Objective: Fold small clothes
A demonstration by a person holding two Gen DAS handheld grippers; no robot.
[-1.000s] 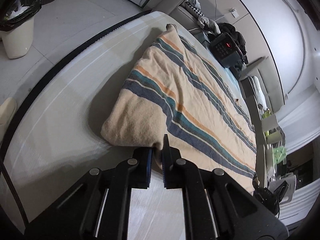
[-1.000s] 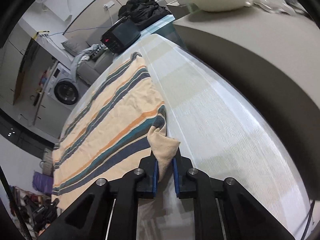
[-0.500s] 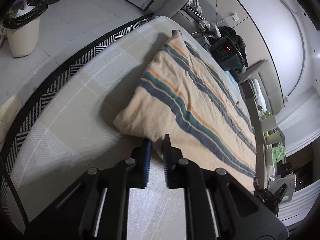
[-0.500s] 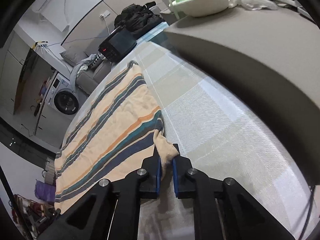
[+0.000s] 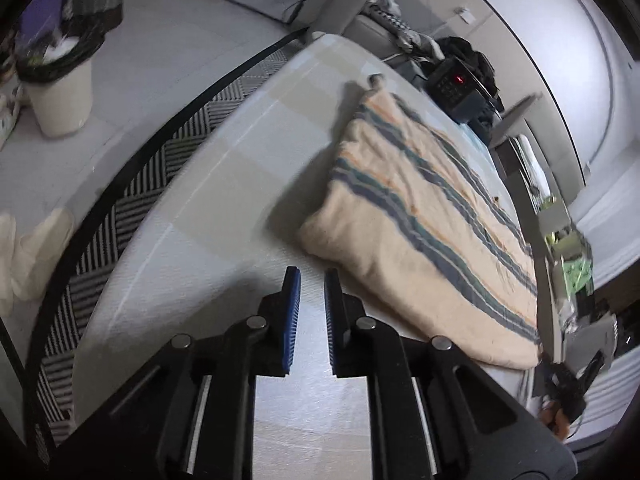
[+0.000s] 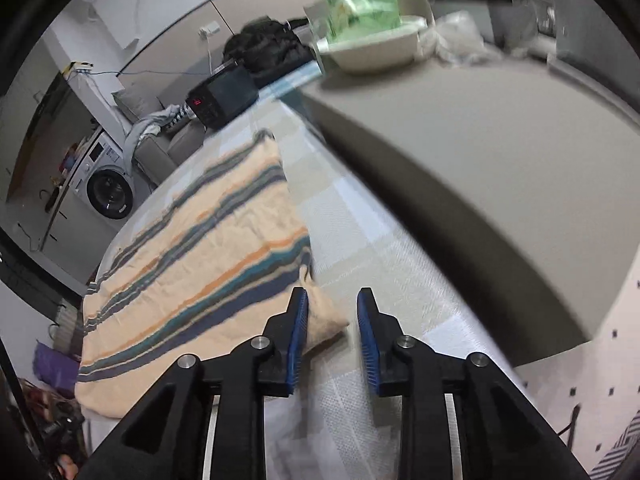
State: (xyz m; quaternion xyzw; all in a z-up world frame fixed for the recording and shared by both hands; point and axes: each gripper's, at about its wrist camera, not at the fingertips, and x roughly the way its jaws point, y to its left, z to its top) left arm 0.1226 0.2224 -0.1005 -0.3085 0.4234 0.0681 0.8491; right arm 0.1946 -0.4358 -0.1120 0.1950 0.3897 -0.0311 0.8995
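Striped cloth (image 5: 420, 216) lies doubled over on the checked table (image 5: 224, 200), so both tongs hang empty: left tongs (image 5: 312, 276) slightly apart beside its edge, right tongs (image 6: 333, 300) wide apart over its corner.

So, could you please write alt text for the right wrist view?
The open right claw hangs over a folded striped cloth on the checked table cover, one cloth corner lying loose between its fingers. A washing machine stands behind.
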